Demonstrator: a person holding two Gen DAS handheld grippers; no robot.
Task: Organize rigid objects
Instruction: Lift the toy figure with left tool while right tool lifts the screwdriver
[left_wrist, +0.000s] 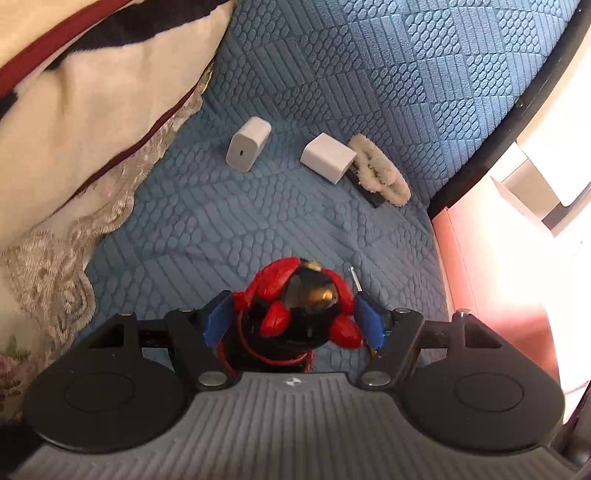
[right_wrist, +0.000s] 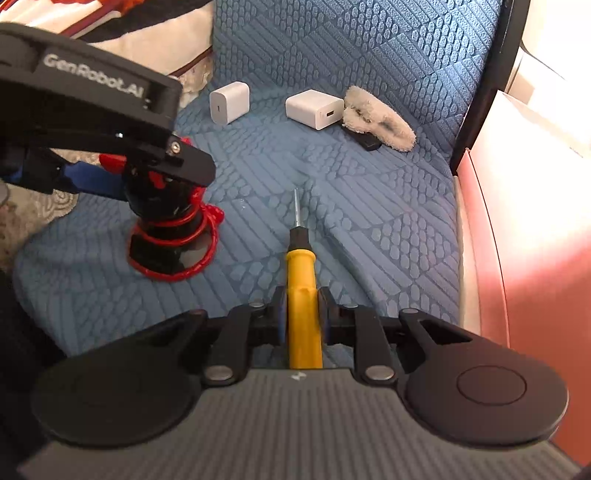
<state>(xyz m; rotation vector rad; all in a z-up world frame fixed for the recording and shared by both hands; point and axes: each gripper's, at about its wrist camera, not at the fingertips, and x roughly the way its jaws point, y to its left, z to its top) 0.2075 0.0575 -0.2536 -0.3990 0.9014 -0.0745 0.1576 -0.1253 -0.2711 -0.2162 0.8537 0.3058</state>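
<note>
The right hand-held gripper (right_wrist: 302, 314) pinches the yellow screwdriver (right_wrist: 303, 295) by its smooth handle; its steel tip points toward two white chargers (right_wrist: 229, 101) beyond, with bare quilted blue bedspread (right_wrist: 369, 221) between. Left of the screwdriver, the left hand-held gripper (left_wrist: 295, 319) clamps a glossy red-and-black figurine (left_wrist: 299, 306). Only the right view shows its disc base. The bed's dark edge runs right.

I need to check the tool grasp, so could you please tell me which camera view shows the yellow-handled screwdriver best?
The right wrist view: the screwdriver lies centred there, handle to tip, between the right gripper fingers. The left wrist view shows only its metal tip.
</note>
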